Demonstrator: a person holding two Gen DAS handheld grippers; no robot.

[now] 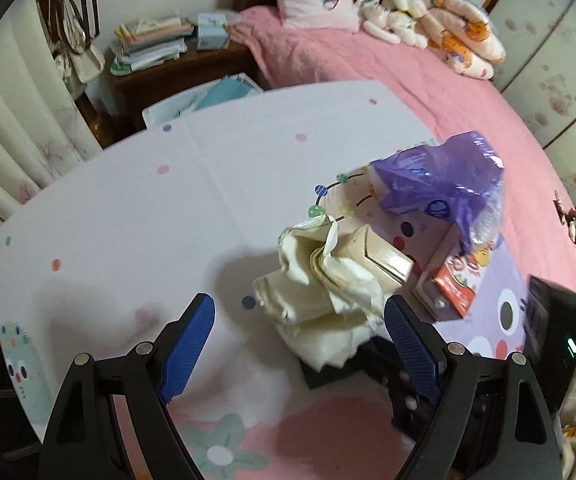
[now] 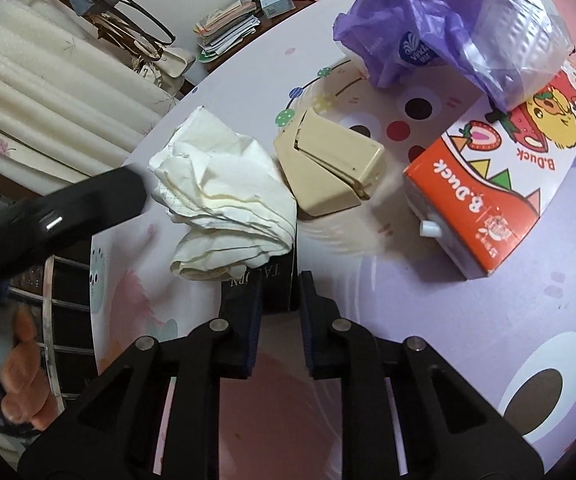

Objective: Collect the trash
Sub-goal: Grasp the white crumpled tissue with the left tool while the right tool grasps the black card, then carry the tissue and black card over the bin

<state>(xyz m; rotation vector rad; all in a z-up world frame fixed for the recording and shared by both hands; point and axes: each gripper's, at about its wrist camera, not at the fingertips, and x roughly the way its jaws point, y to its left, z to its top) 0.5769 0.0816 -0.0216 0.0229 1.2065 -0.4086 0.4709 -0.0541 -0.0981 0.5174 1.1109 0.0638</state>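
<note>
Left gripper [image 1: 300, 320] jaws wide apart, holding nothing, above the table [image 1: 128, 200], crumpled tissue [image 2: 224, 196] left of centre, overlapping a black card [image 2: 276, 284] pinched in the right gripper [image 2: 280, 300], beige box [image 2: 332, 168] just beside, purple bag [image 2: 428, 28] on the orange carton [image 2: 488, 200] at right.

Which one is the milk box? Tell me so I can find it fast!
Look at the round table with the cartoon cloth. Near its edge, beside the beige folded carton and just below the purple plastic bag, lies the milk box. It is the only orange thing, with a yellow duck and strawberries.
</note>
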